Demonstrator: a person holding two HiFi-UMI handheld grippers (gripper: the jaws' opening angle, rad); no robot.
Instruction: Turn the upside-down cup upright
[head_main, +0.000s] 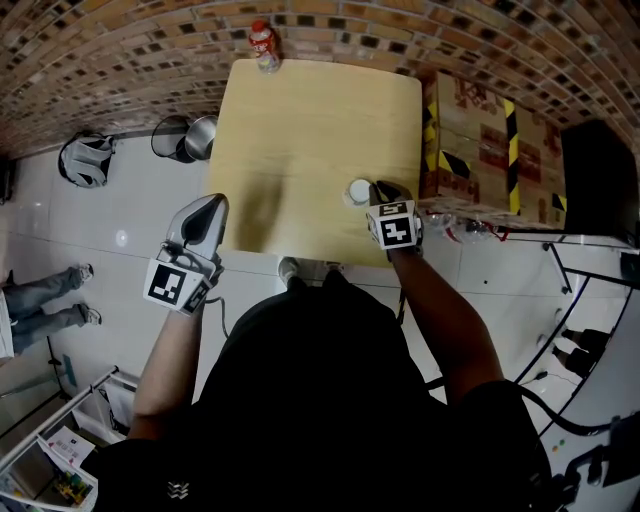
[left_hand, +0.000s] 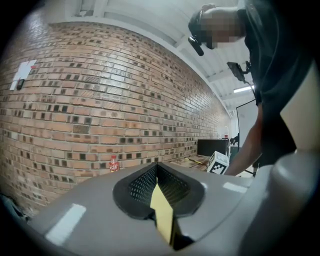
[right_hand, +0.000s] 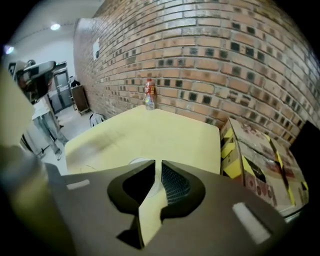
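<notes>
A small white cup (head_main: 356, 192) stands near the right front corner of the yellow table (head_main: 300, 130), its round end facing up. I cannot tell whether that end is its mouth or its base. My right gripper (head_main: 377, 189) points steeply down at the cup's right edge. In the right gripper view its jaws (right_hand: 159, 166) leave only a thin slit, and the cup's rim (right_hand: 134, 161) runs into it. My left gripper (head_main: 211, 205) hangs off the table's left side, level, with its tips (left_hand: 157, 167) together and nothing in them.
A red-labelled bottle (head_main: 263, 42) stands at the table's far edge against the brick wall. Cardboard boxes with black-yellow tape (head_main: 480, 150) crowd the table's right side. Two bins (head_main: 185, 138) and a bag (head_main: 88, 158) sit on the floor at left, where a person's legs (head_main: 45, 295) show.
</notes>
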